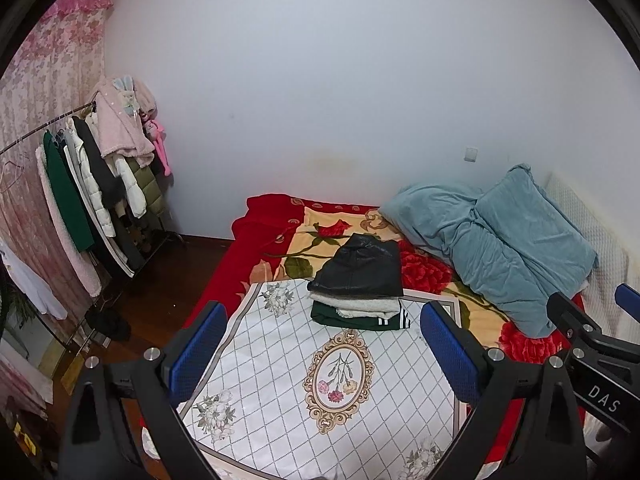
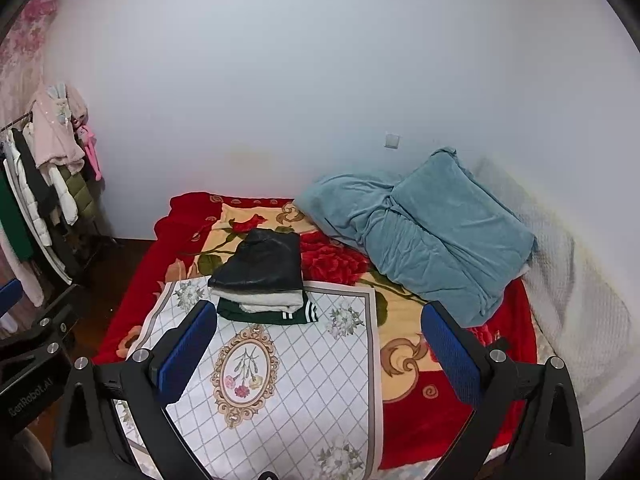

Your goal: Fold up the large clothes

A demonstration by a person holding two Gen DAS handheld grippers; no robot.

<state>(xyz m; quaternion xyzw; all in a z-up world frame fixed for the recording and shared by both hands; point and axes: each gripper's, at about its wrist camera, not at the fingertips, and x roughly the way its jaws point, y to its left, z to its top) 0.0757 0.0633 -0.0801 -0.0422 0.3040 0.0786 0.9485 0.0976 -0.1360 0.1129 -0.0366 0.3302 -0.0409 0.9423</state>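
Observation:
A stack of folded clothes sits at the far edge of a white patterned cloth (image 1: 280, 360) (image 2: 300, 380) on the bed: a black leather garment (image 1: 362, 268) (image 2: 260, 264) on top, a cream fleece one (image 1: 360, 306) (image 2: 260, 299) under it, a dark green one with white stripes (image 1: 360, 320) (image 2: 272, 314) at the bottom. My left gripper (image 1: 324, 360) is open and empty, held above the cloth short of the stack. My right gripper (image 2: 320, 356) is open and empty, to the right of the left one (image 2: 28, 360); it shows in the left wrist view (image 1: 592, 332).
The bed has a red floral blanket (image 1: 256, 232) (image 2: 440, 420). A teal duvet (image 1: 500, 248) (image 2: 420, 240) is bunched at the right by a white headboard (image 2: 580, 280). A rack of hanging coats (image 1: 88, 184) (image 2: 36, 192) stands left on the dark wood floor (image 1: 160, 280).

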